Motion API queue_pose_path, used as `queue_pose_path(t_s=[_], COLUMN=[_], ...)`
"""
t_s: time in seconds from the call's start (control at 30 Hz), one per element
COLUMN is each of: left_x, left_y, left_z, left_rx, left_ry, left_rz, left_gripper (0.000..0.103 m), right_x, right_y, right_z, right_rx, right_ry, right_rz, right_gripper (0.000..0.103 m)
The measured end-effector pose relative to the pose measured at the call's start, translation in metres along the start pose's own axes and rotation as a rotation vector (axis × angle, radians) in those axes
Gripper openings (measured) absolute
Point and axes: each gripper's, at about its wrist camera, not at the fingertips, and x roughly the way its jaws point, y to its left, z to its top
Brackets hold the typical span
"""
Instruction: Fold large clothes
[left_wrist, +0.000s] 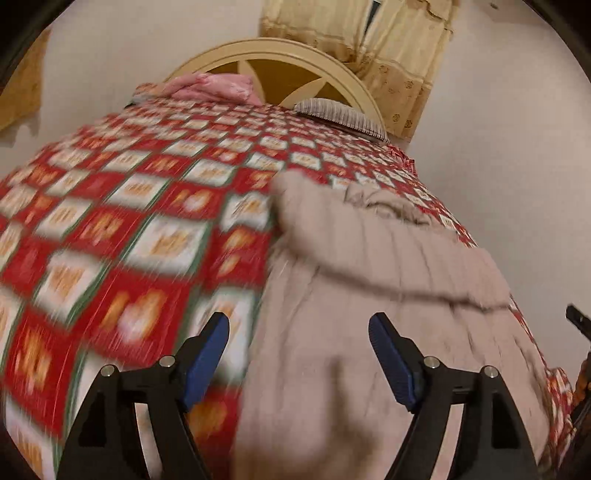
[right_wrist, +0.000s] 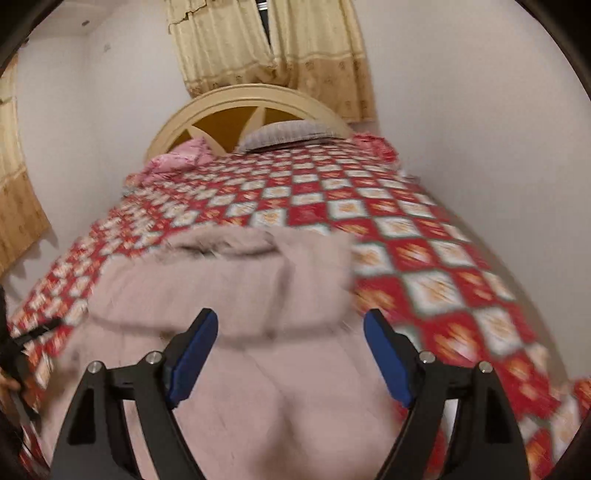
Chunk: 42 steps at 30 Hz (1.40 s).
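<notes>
A large pale pink-beige padded coat (left_wrist: 369, 295) lies on the bed, near its foot end; it also shows in the right wrist view (right_wrist: 240, 295), its fur-trimmed hood (right_wrist: 236, 243) pointing toward the headboard. My left gripper (left_wrist: 299, 332) is open and empty, held above the coat's left edge. My right gripper (right_wrist: 291, 328) is open and empty above the coat's right part. Both views are motion-blurred.
The bed has a red and white checked bedspread (left_wrist: 129, 221) (right_wrist: 424, 229). A striped pillow (right_wrist: 288, 134) and pink bedding (right_wrist: 177, 158) lie by the cream headboard (right_wrist: 240, 99). Curtains (right_wrist: 273, 48) hang behind. White walls flank the bed.
</notes>
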Motion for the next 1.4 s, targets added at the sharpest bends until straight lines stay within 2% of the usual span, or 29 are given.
queue_pose_path(t_s=[0.07, 0.17, 0.27, 0.33, 0.47, 0.63, 0.7, 0.8, 0.87, 1.0, 1.03, 1.1, 1.13, 1.17, 1.2, 1.23, 1.27, 1.33, 1.4], left_x=[-0.016, -0.032, -0.038, -0.042, -0.053, -0.067, -0.069, -0.072, -0.076, -0.077, -0.077, -0.079, -0.079, -0.078, -0.077, -0.076, -0.078, -0.083, -0.09], left_y=[0.014, 0.025, 0.026, 0.023, 0.016, 0.012, 0.008, 0.008, 0.007, 0.003, 0.0, -0.002, -0.003, -0.002, 0.001, 0.002, 0.001, -0.005, -0.01], left_z=[-0.025, -0.051, -0.068, -0.077, -0.094, -0.117, -0.126, -0.136, -0.143, -0.15, -0.15, -0.15, -0.149, -0.148, -0.147, -0.146, -0.147, -0.147, -0.144], left_rx=[-0.039, -0.096, -0.135, -0.121, -0.1, -0.074, -0.039, -0.014, -0.017, 0.012, 0.02, 0.026, 0.024, 0.014, -0.012, -0.025, -0.024, 0.01, 0.027], left_ry=[0.002, 0.007, 0.043, 0.067, 0.084, 0.09, 0.096, 0.084, 0.082, 0.081, 0.082, 0.078, 0.081, 0.087, 0.1, 0.102, 0.102, 0.086, 0.065], left_rz=[0.002, -0.031, -0.088, -0.076, -0.042, -0.054, -0.034, -0.019, -0.049, -0.065, -0.077, -0.096, -0.102, -0.121, -0.16, -0.171, -0.176, -0.172, -0.186], left_gripper=[0.079, 0.079, 0.079, 0.079, 0.079, 0.079, 0.079, 0.079, 0.079, 0.079, 0.076, 0.061, 0.046, 0.026, 0.021, 0.019, 0.017, 0.014, 0.012], right_x=[-0.032, -0.055, -0.058, -0.058, -0.054, -0.042, -0.04, -0.042, -0.043, -0.04, -0.039, -0.038, -0.038, -0.038, -0.038, -0.038, -0.038, -0.041, -0.045], right_y=[-0.018, -0.04, -0.051, -0.052, -0.051, -0.038, -0.033, -0.024, -0.021, -0.024, -0.024, -0.024, -0.023, -0.023, -0.023, -0.023, -0.024, -0.025, -0.025], right_z=[-0.026, -0.057, -0.084, -0.101, -0.127, -0.156, -0.164, -0.167, -0.169, -0.172, -0.173, -0.174, -0.174, -0.174, -0.174, -0.173, -0.172, -0.168, -0.163], right_rx=[0.006, 0.056, 0.092, 0.1, 0.155, 0.127, 0.118, 0.07, 0.057, 0.098, 0.108, 0.111, 0.109, 0.106, 0.107, 0.111, 0.111, 0.123, 0.136], right_ry=[0.019, 0.066, 0.152, 0.204, 0.244, 0.295, 0.311, 0.336, 0.35, 0.356, 0.353, 0.347, 0.345, 0.345, 0.346, 0.349, 0.352, 0.356, 0.355], right_rz=[-0.043, -0.06, -0.062, -0.049, 0.025, 0.073, 0.083, 0.071, 0.075, 0.081, 0.082, 0.079, 0.077, 0.075, 0.074, 0.068, 0.062, 0.084, 0.093], right_gripper=[0.084, 0.084, 0.084, 0.084, 0.084, 0.079, 0.078, 0.064, 0.05, 0.049, 0.049, 0.05, 0.05, 0.05, 0.049, 0.044, 0.033, 0.019, 0.016])
